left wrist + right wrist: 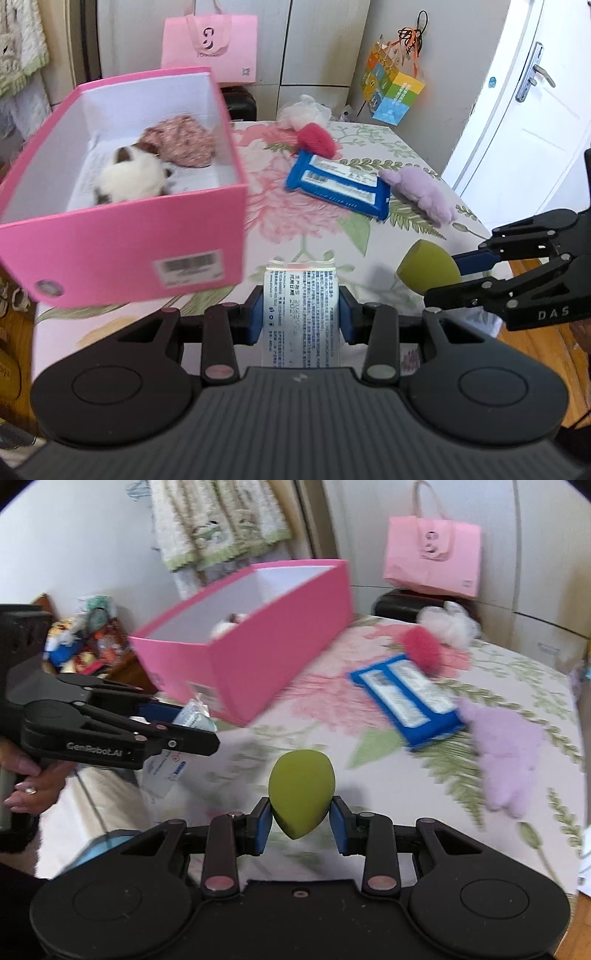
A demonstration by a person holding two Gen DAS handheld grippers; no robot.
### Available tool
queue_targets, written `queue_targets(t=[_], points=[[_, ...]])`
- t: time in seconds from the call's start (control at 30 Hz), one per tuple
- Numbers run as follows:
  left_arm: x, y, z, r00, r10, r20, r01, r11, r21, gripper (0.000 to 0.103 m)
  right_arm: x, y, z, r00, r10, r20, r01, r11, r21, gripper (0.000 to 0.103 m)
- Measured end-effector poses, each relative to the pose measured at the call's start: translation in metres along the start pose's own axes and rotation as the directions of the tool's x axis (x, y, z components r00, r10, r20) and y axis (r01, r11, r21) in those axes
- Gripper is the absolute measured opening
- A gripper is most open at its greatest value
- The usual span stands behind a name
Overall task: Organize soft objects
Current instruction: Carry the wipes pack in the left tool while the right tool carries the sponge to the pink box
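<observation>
My left gripper (pixel 300 314) is shut on a white tissue pack (pixel 300 306) with printed text, held just right of the pink box (pixel 122 236). Inside the box lie a white and brown plush toy (pixel 129 177) and a pink patterned cloth (pixel 181 140). My right gripper (pixel 301 825) is shut on a green egg-shaped sponge (pixel 301 790), seen at the right of the left wrist view as the sponge (pixel 428 267). On the flowered bed lie a blue wipes pack (pixel 340 184), a lilac plush (pixel 421 192), a red pom-pom (pixel 316 138) and a white fluffy item (pixel 304 110).
A pink paper bag (pixel 210 48) stands on a dark case behind the bed (pixel 295 229). A colourful gift bag (pixel 393 88) hangs by the white door (pixel 535 110). A hand (pixel 33 786) holds the left gripper's handle. Clutter sits on a low shelf left of the box.
</observation>
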State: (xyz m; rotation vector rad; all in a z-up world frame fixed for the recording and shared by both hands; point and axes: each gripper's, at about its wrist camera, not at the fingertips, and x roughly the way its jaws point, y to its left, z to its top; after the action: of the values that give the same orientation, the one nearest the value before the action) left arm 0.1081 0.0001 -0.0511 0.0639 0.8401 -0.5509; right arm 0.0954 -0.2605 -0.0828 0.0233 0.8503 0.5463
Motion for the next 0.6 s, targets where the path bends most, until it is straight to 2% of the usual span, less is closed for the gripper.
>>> queue_targets(t=[0.27,0.4,0.6], points=[[-0.057,0.036,0.0,0.999,-0.036,-0.04,0.034,0.999,-0.029,0.039,-0.007,0.046,0.033,0.992,0.122,0.006,-0.122,0.991,-0.056,0.038],[-0.078,0.05,0.007,1.0,-0.001,0.002,0.001,1.0,-0.012,0.039,-0.004,0.067,0.057,0.985,0.17,0.011,-0.168,0.981,-0.095,0.038],[-0.087,0.075,0.035,0.997,0.021,0.081,-0.019,0.999,-0.026,0.039,0.014,0.092,0.097,0.983,0.176,0.056,-0.166,0.973,-0.159,0.038]])
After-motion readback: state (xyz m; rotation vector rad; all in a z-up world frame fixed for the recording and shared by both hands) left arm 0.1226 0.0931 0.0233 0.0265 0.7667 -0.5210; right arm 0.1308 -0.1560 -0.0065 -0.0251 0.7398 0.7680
